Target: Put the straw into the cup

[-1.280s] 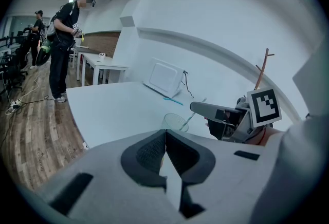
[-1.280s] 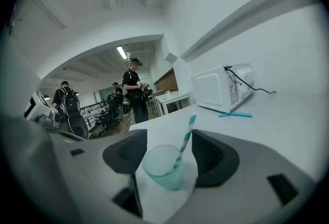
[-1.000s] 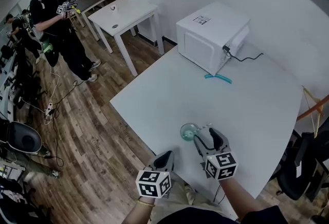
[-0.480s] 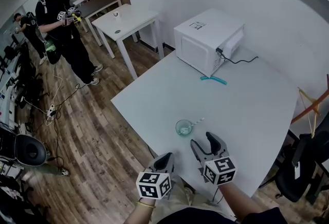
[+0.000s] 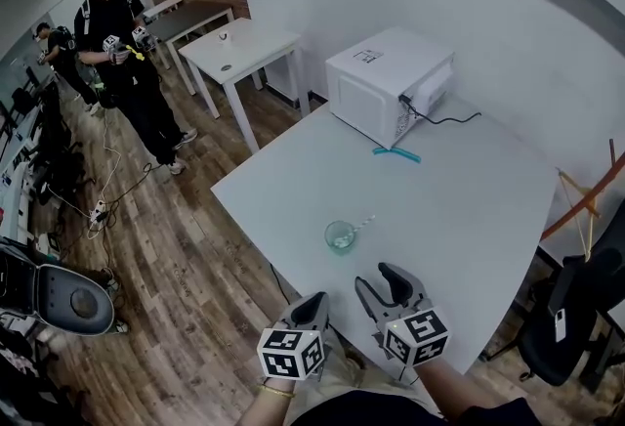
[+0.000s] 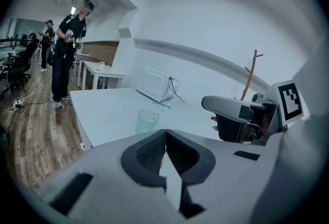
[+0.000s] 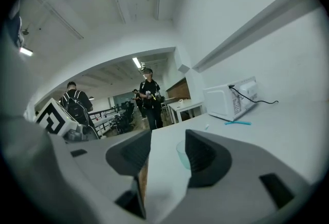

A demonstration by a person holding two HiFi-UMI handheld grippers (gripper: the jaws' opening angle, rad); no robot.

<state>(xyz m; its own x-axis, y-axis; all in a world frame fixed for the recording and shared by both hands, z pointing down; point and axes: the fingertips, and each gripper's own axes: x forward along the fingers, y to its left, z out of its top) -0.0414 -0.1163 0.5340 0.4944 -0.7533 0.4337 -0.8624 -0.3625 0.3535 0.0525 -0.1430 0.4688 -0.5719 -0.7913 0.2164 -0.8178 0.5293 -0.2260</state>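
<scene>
1. Straw (image 5: 362, 224): pale and striped. It stands slanted in the cup (image 5: 339, 237), lower end inside and upper end leaning out over the rim. The placing that the task asks for appears to be done.
2. Cup: clear and greenish, upright on the white table (image 5: 469, 209) near its front edge. No gripper touches it.
3. Right gripper (image 5: 379, 281): its jaws are apart, having just closed a little. Nothing lies between them, and its own view shows the cup only beyond the gap. It is near the cup, on the person's side, and free of it.
4. Left gripper (image 5: 314, 305): its jaws are together and clamp nothing. It is beside the right gripper at the table's edge, farther from the cup.
5. Remaining work: none is evident for this straw, and both tools look idle.
6. Surroundings: a teal stick (image 5: 395, 154), possibly a second straw, lies flat before the microwave (image 5: 384, 87), well apart from the cup. Whether it belongs to the task cannot be told.
</scene>
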